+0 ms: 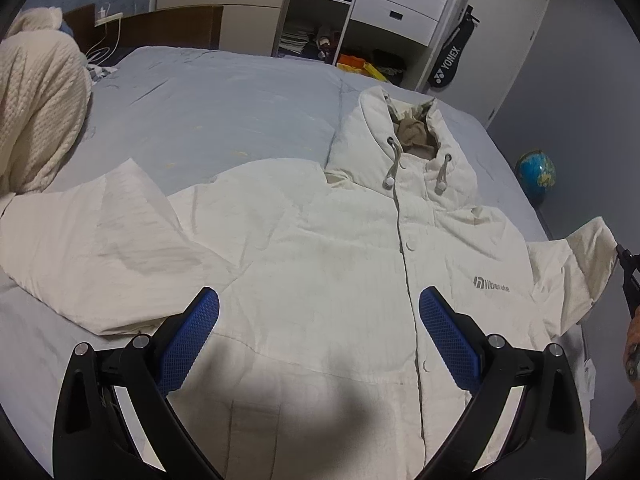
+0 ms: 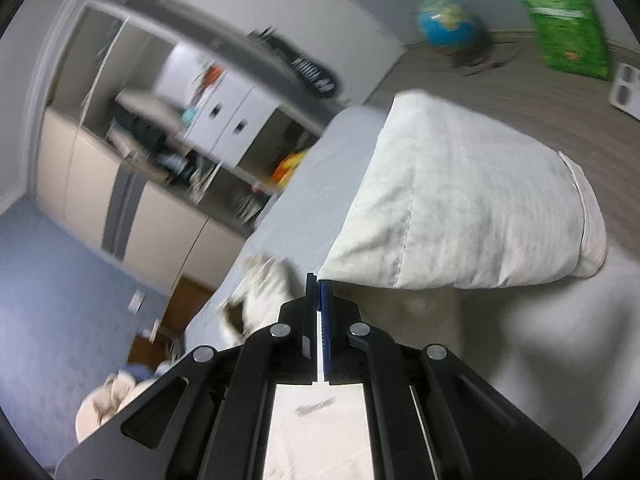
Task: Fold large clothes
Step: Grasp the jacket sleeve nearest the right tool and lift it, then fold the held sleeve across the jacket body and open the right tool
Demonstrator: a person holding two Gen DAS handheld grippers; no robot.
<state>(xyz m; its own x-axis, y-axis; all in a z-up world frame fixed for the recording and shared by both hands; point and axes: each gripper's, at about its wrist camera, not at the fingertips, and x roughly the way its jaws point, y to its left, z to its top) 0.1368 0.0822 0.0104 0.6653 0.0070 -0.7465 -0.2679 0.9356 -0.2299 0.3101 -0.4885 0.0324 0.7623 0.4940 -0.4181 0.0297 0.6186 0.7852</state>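
Note:
A cream-white hooded puffer jacket (image 1: 320, 248) lies front up on the blue-grey bed (image 1: 220, 112), hood (image 1: 408, 132) toward the far side. Its left sleeve (image 1: 100, 240) is spread flat. My left gripper (image 1: 319, 300) hovers open over the jacket's lower front, with nothing between its blue pads. The other sleeve (image 1: 576, 264) is lifted off the bed at the right edge, where part of my right gripper (image 1: 626, 268) shows. In the right wrist view my right gripper (image 2: 318, 280) is shut on the edge of that sleeve (image 2: 460, 208), which hangs raised with its cuff pointing away.
A cream knit blanket (image 1: 36, 100) is piled at the bed's left end. Beyond the bed stand an open wardrobe with white drawers (image 1: 400, 0) and a black racket bag (image 1: 448, 68). A globe (image 1: 536, 174) and a green bag (image 2: 564, 16) sit on the floor to the right.

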